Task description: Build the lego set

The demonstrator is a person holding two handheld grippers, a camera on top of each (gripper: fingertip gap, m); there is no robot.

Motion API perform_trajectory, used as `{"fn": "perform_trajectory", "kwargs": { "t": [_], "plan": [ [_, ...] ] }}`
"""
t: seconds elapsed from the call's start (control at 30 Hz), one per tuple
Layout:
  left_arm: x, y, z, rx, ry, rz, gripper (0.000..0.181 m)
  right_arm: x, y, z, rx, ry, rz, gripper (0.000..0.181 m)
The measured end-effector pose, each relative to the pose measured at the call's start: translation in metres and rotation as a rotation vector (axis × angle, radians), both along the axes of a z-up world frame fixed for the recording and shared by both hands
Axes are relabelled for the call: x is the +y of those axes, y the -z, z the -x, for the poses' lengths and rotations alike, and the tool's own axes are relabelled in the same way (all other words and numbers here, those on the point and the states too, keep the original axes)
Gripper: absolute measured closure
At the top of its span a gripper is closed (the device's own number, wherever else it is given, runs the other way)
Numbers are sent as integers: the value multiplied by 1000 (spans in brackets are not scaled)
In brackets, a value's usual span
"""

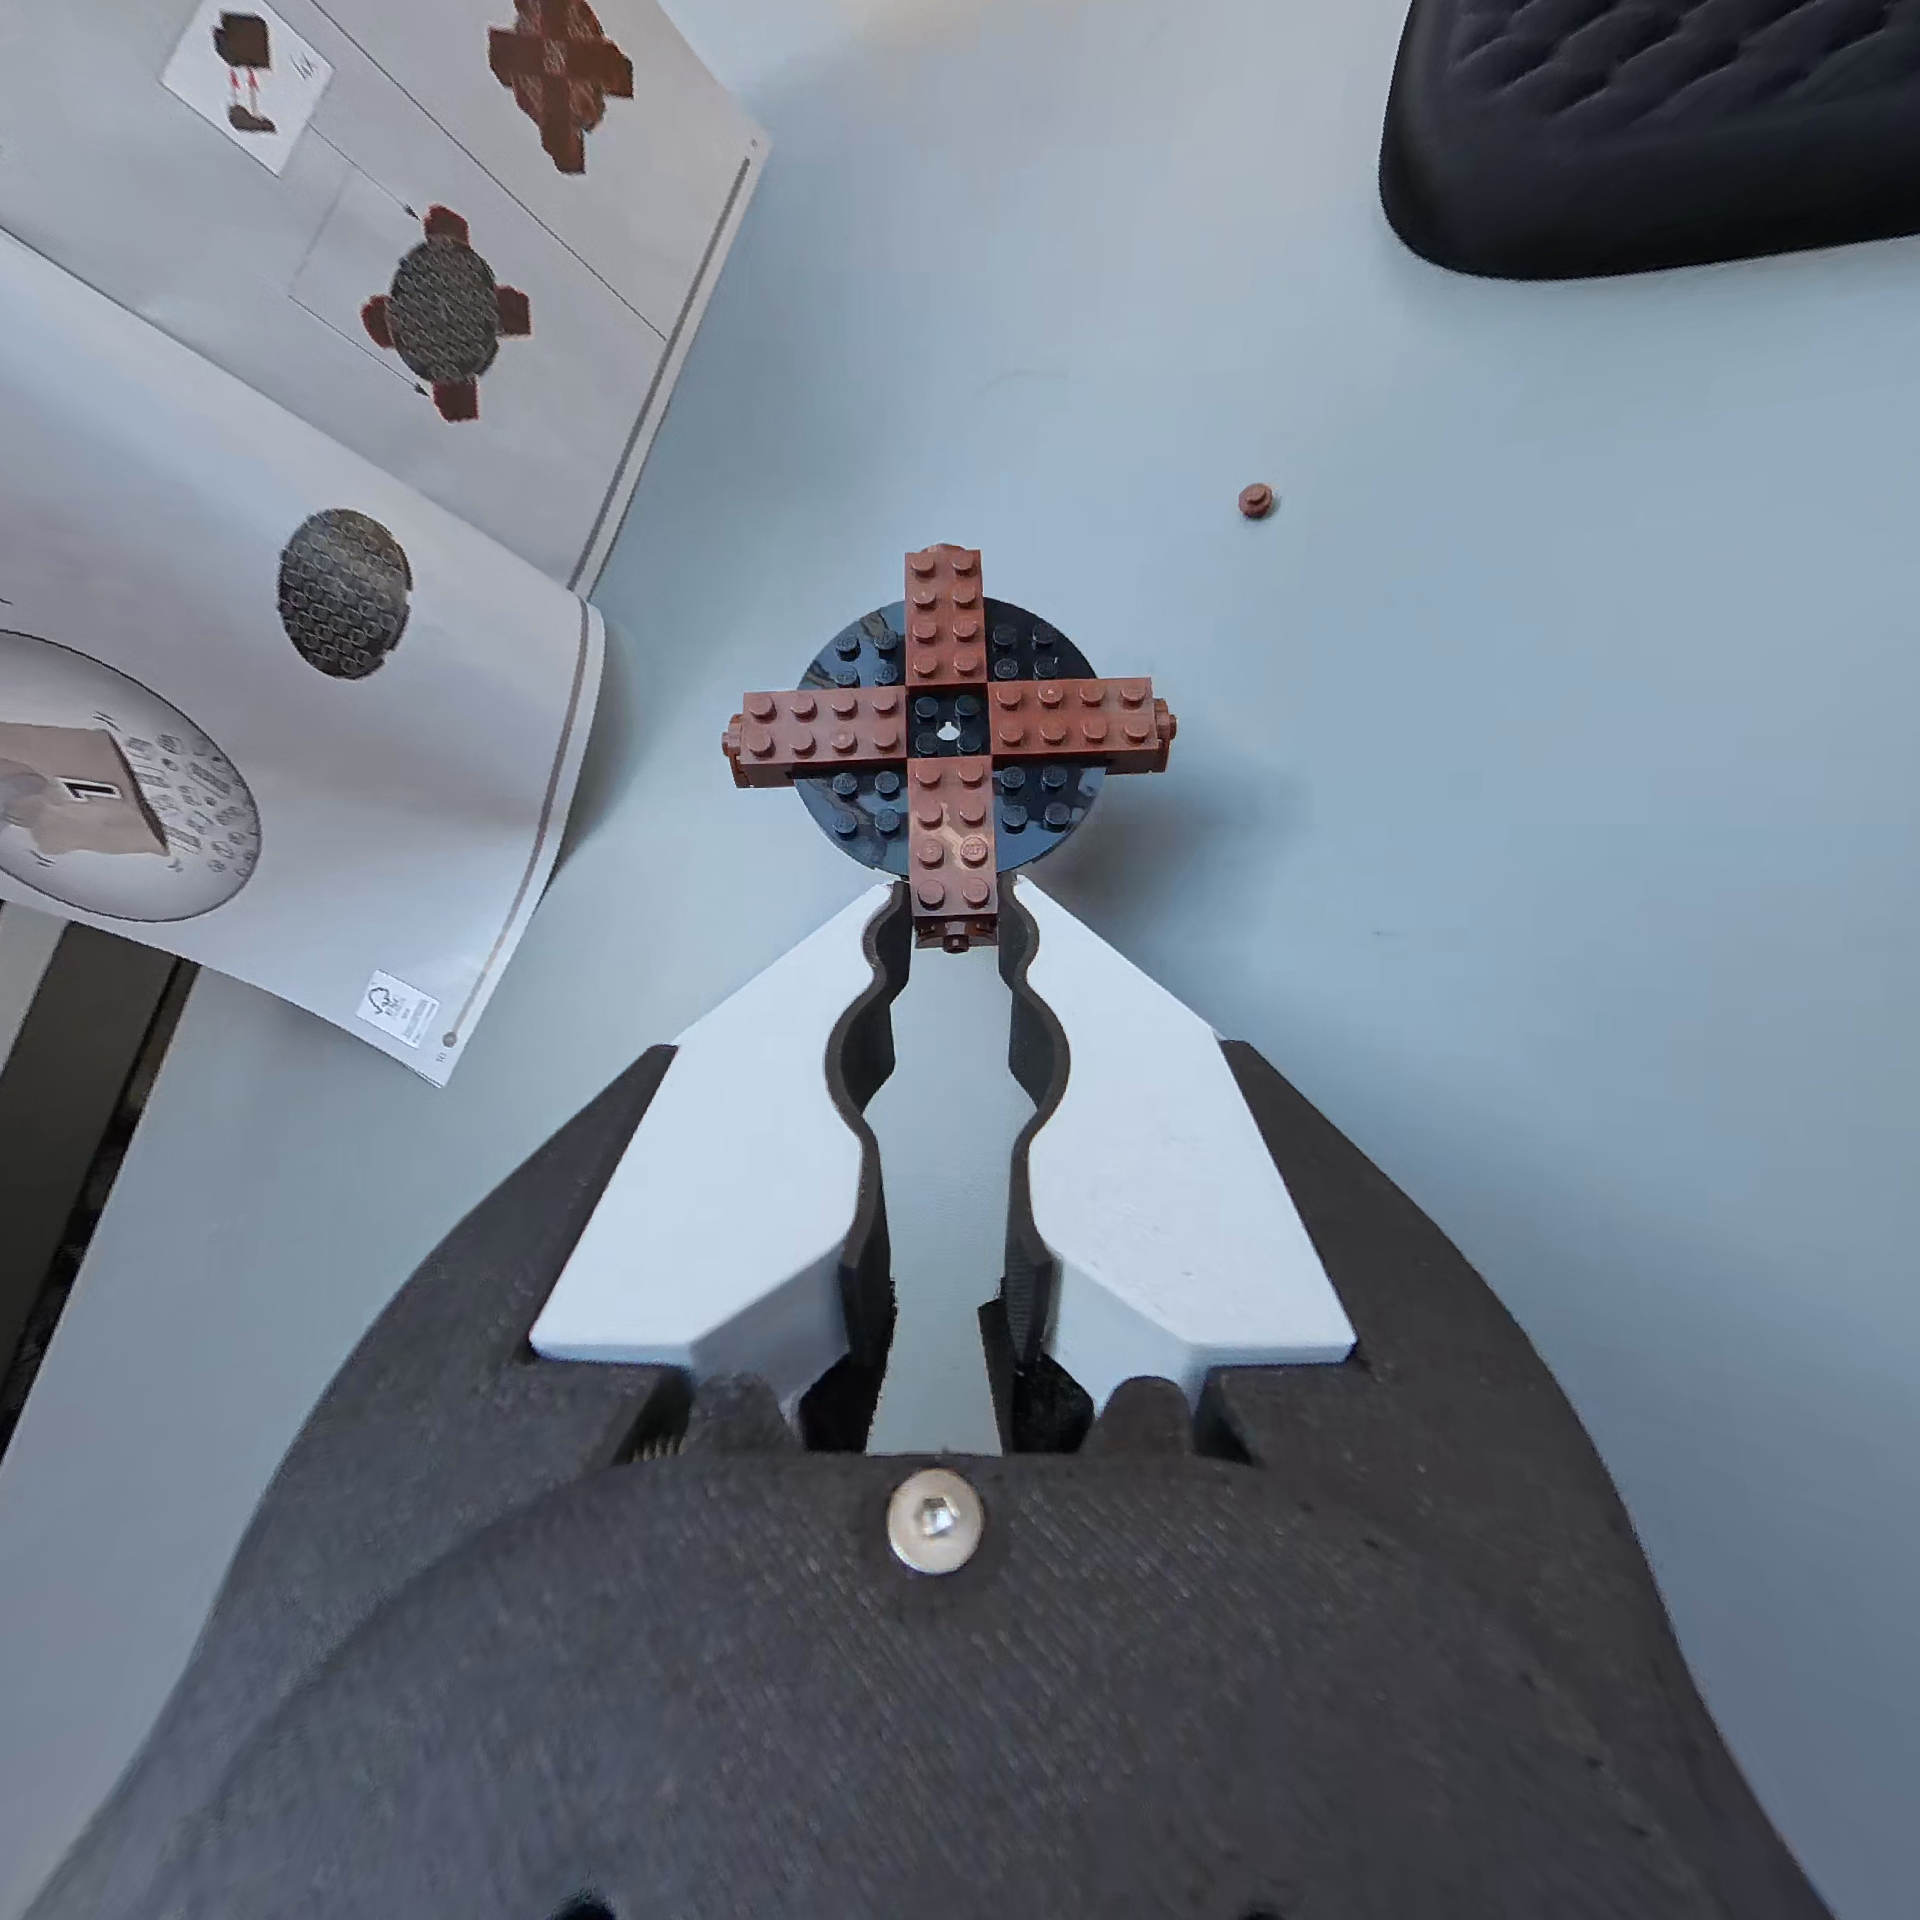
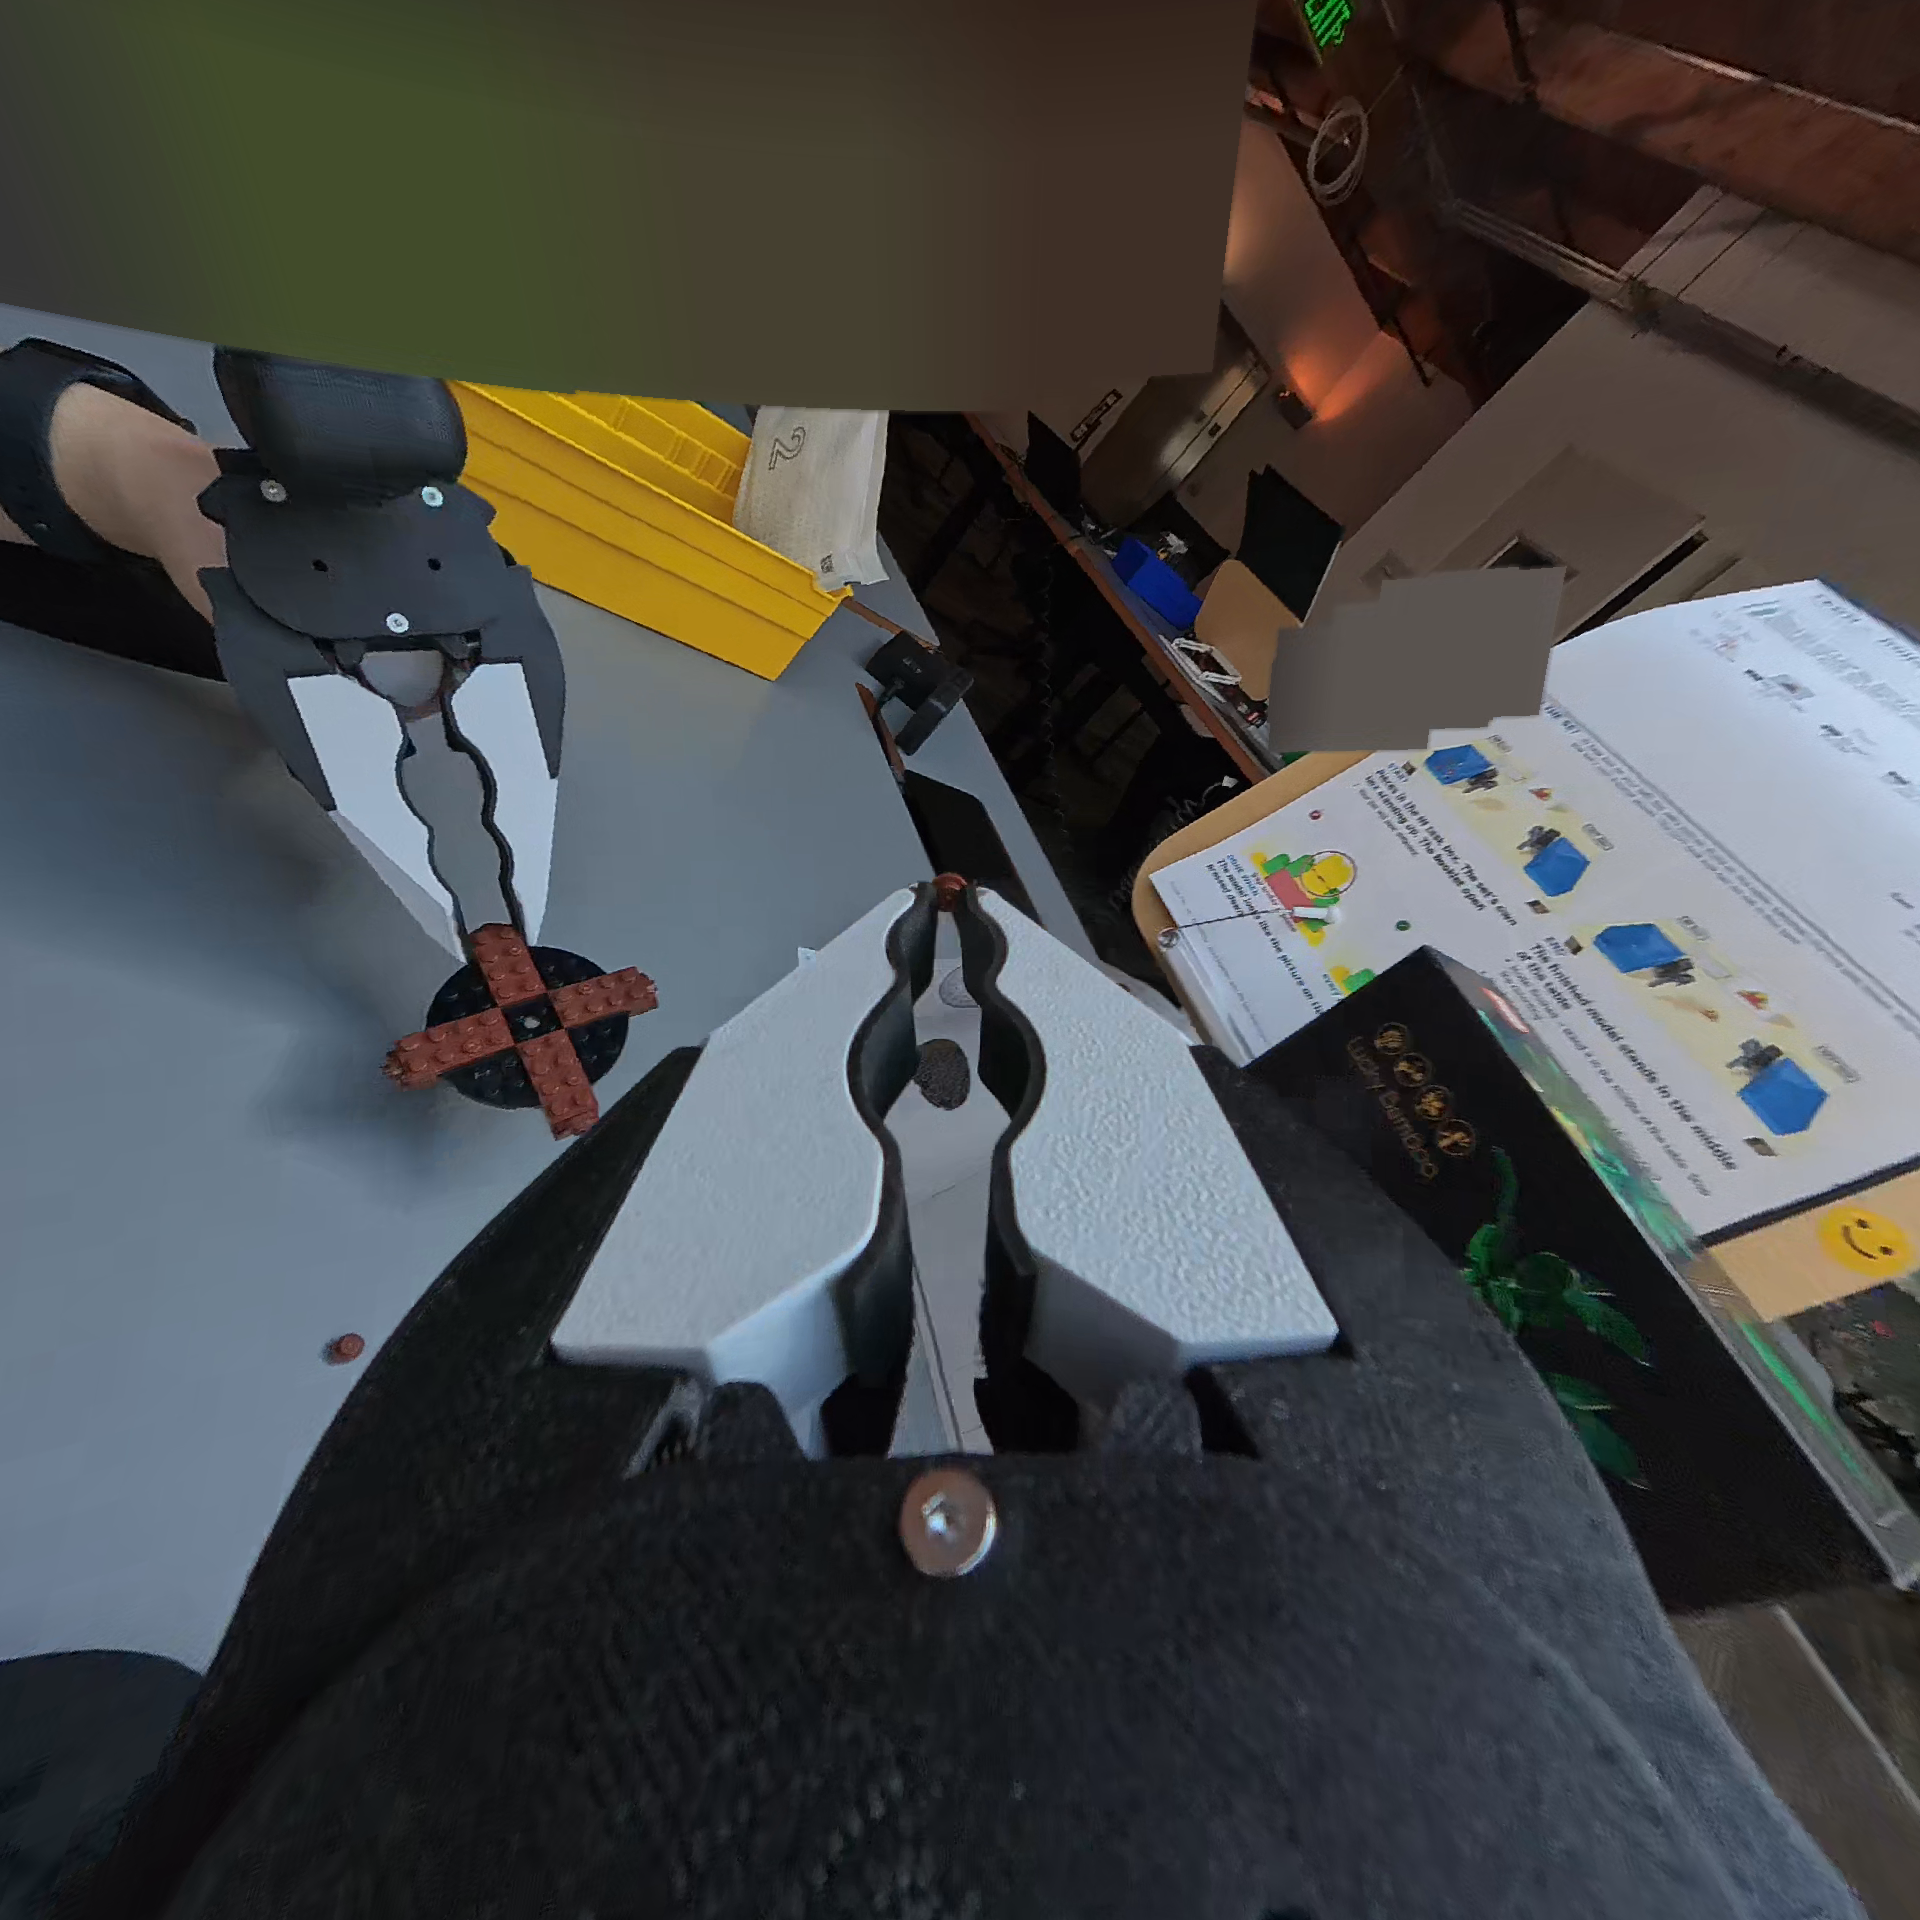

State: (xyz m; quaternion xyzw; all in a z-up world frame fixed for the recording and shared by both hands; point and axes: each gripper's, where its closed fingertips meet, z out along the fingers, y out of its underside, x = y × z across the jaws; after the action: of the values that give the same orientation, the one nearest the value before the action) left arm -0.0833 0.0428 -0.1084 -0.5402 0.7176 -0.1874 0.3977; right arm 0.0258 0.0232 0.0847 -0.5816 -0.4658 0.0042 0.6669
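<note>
Left gripper (image 1: 954,914) level, pinching cross model (image 1: 948,717); right gripper (image 2: 945,896) raised.

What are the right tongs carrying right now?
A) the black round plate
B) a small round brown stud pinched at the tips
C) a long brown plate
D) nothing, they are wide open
B: the right tongs are closed on a small round brown stud at their very tips, held up off the table, while the left tongs grip one arm of the brown cross on the round black plate.
</note>
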Motion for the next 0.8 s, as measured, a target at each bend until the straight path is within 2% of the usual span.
{"fn": "perform_trajectory", "kwargs": {
  "t": [0.03, 0.13, 0.2, 0.4, 0.47, 0.6, 0.7, 0.8],
  "plan": [
    [-1, -6, -1, -26, 2, -5, 167, 7, 12, 5, 4, -14, 42, 178],
    [-2, -25, -2, -116, -3, 6, 167, 23, 49, 19, 21, -59, 165, 178],
    [-1, -31, 0, -143, -7, 22, 167, 27, 64, 28, 51, -98, 217, 178],
    [6, -39, 7, -176, -31, 32, 167, 36, 78, 32, 141, -97, 274, 178],
    [6, -54, 10, -227, -35, 60, 167, 41, 86, 28, 182, -64, 307, 178],
    [-1, -102, 6, -350, -16, 196, 167, 44, 96, 30, 334, -31, 386, 178],
    [-4, -124, -8, -310, -24, 275, 167, 43, 104, 37, 380, 2, 415, 178],
    [-13, -127, -30, -209, 2, 374, 167, 41, 104, 45, 420, 23, 427, 178]
  ]
}}
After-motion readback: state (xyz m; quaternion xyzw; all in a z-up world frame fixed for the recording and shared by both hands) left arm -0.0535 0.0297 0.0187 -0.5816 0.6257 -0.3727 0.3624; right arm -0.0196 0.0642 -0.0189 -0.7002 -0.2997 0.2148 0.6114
